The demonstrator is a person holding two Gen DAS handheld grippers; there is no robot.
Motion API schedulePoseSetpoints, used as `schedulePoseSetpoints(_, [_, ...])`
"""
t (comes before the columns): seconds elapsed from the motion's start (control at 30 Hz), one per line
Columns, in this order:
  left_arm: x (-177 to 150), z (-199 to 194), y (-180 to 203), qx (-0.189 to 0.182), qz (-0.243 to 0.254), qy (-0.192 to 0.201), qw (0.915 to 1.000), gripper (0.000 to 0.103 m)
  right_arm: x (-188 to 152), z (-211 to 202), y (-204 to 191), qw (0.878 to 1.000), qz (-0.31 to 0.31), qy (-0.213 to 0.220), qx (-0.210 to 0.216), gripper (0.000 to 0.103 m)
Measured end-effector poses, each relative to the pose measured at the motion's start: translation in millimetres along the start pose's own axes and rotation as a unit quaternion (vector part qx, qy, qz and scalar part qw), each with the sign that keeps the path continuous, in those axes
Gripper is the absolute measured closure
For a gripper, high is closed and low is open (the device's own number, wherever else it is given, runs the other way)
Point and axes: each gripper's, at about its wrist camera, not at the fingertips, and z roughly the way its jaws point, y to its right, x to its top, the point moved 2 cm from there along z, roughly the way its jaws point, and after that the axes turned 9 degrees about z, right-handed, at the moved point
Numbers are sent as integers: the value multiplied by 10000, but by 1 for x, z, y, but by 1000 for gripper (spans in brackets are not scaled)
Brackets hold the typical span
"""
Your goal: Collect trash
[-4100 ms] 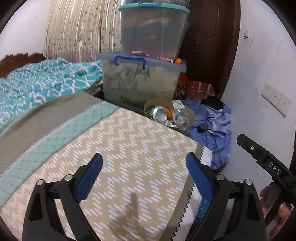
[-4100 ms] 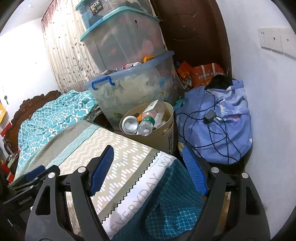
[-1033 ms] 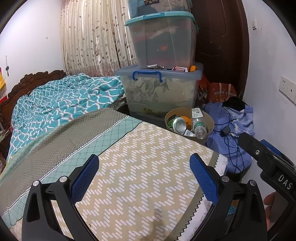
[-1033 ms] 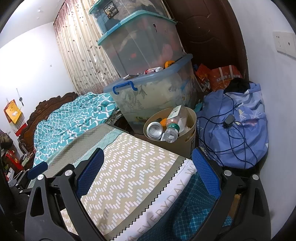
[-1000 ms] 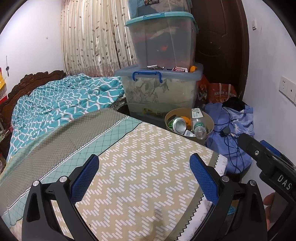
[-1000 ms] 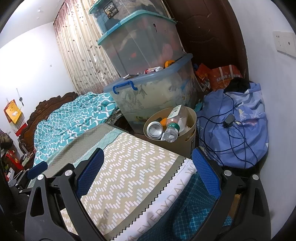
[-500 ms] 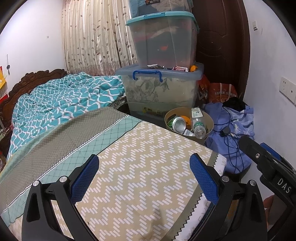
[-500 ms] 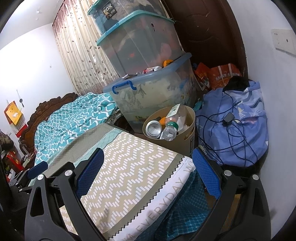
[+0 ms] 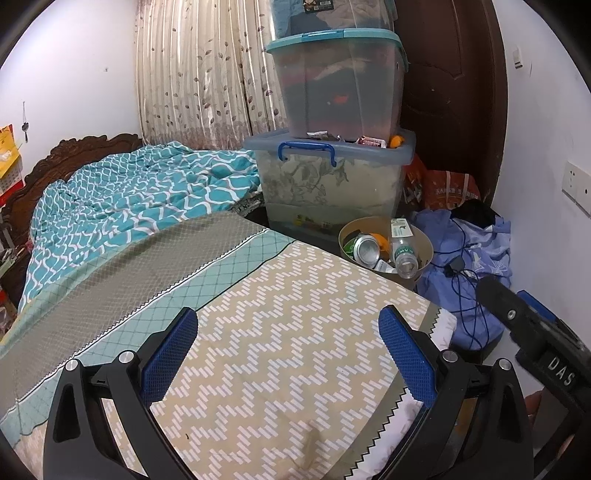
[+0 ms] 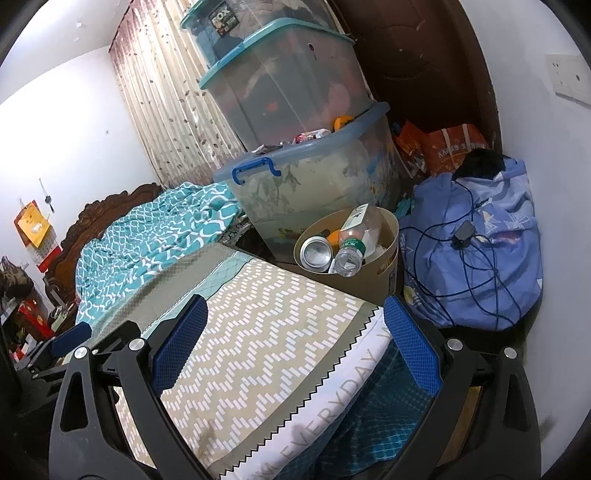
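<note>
Trash bin (image 10: 388, 236), tan and round, brims with a can (image 10: 315, 252) and bottle (image 10: 349, 258); both grippers' jaws spread, empty.

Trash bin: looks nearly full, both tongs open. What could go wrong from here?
1. The plastic bottle and can lie near the rim of the trash bin; another item dropped in might knock them out.
2. The black cable lies on the blue bag beside the bin and could snag the right tongs.

"EVERYDAY" runs along the bedsheet's white border (image 10: 325, 413) under the right claw (image 10: 295, 350). "DAS" marks that claw's black body (image 9: 561, 369). "BOX" labels the top storage bin (image 10: 221, 22) far ahead.
</note>
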Motion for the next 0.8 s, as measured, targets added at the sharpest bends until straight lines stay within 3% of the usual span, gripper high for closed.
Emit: schedulePoseSetpoints(0.8, [2, 6, -1, 197, 82, -118, 9997, 9, 2, 4, 2, 10000, 32, 4, -52, 8])
